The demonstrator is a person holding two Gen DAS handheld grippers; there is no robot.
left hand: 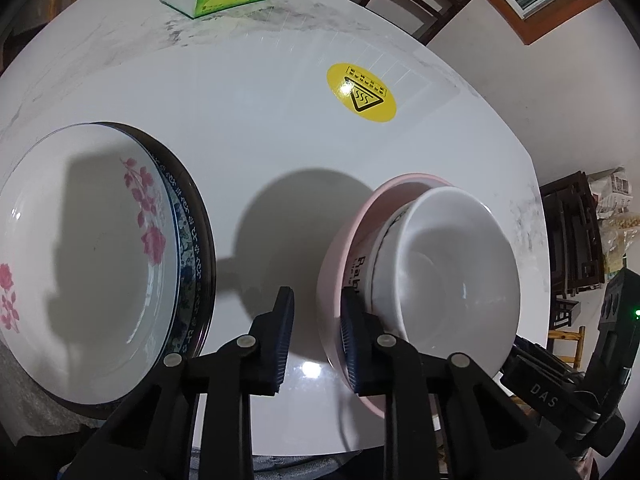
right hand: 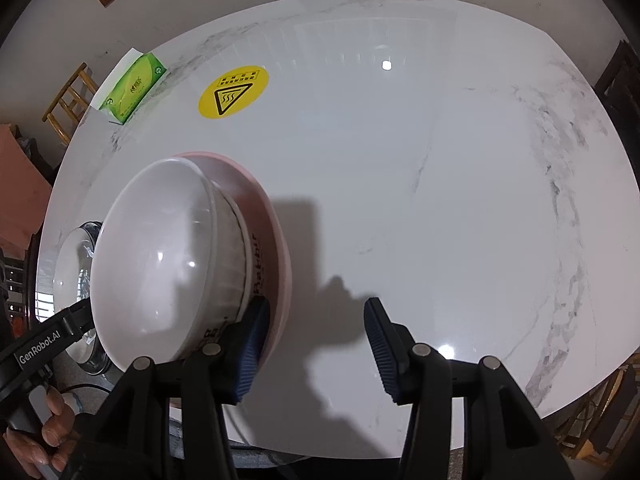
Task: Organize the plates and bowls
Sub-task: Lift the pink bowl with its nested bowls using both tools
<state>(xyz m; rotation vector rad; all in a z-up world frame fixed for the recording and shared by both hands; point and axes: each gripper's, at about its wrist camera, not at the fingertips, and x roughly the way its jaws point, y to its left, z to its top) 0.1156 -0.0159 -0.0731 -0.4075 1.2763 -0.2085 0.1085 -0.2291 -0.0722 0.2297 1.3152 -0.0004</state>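
white bowl [left hand: 452,264] apparently nested in pink bowl [left hand: 340,256].

Lit from overhead, evenly and fairly bright. Small hot glints on the glossy table [right hand: 400,128], one far [right hand: 386,65], one near [right hand: 445,350]; another near glint in the left view [left hand: 311,369]. Hard-edged dark shadows beside the stacked bowls [left hand: 448,276] and across the flowered plate [left hand: 80,248]. Strong fisheye bending: table edge curved, black vignette at the corners. Centre sharp, printed yellow sticker [right hand: 233,92] readable as a symbol; room beyond the rim dimmer and softer.
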